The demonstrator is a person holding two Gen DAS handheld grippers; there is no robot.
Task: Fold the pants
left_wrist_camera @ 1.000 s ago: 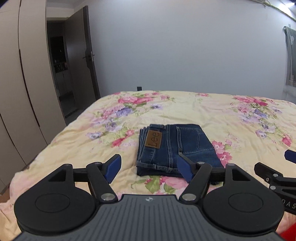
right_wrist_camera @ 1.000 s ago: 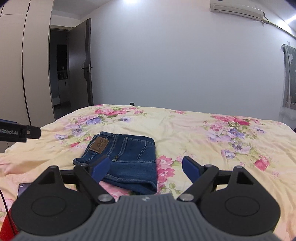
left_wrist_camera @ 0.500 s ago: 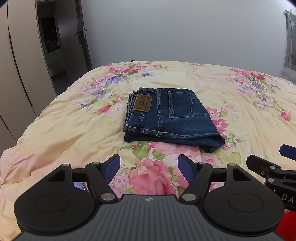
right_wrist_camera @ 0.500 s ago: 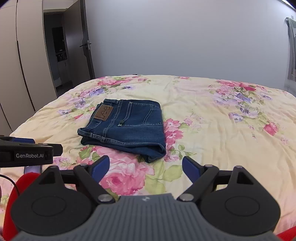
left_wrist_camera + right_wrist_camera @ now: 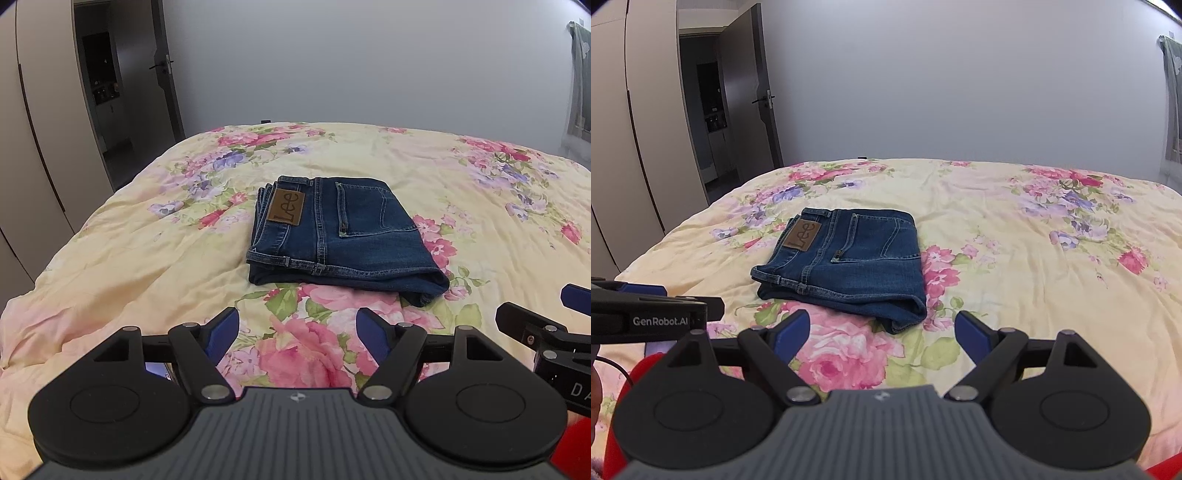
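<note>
left tongs (image 5: pixel 297 330) apart, nothing between the blue pads, only floral bedspread (image 5: pixel 147 258) under the gap. right tongs (image 5: pixel 882 334) apart too, nothing clamped.

pants (image 5: pixel 340 229): dark blue jeans, folded into a compact rectangle, lying flat on the bed. from the left tongs they sit straight ahead, a bit right of the gap's centre, clear of the tips with a strip of flowered cover between. from the right tongs they sit ahead and left of centre; the near right corner of the fold lies just beyond the gap, closer to the left pad. neither pair touches the denim.

brown leather patch (image 5: pixel 287 206) faces up at the far left of the fold, back pocket (image 5: pixel 373 206) to its right. waistband edge with belt loops runs along the near side; layers stack visibly at the left end.

each tongs shows in the other's view: right one at the right edge of the left view, left one at the left edge of the right view.

wardrobe doors (image 5: pixel 40 122) far left, open doorway (image 5: pixel 107 85) beyond, plain wall (image 5: pixel 369 62) ahead past the bed.
</note>
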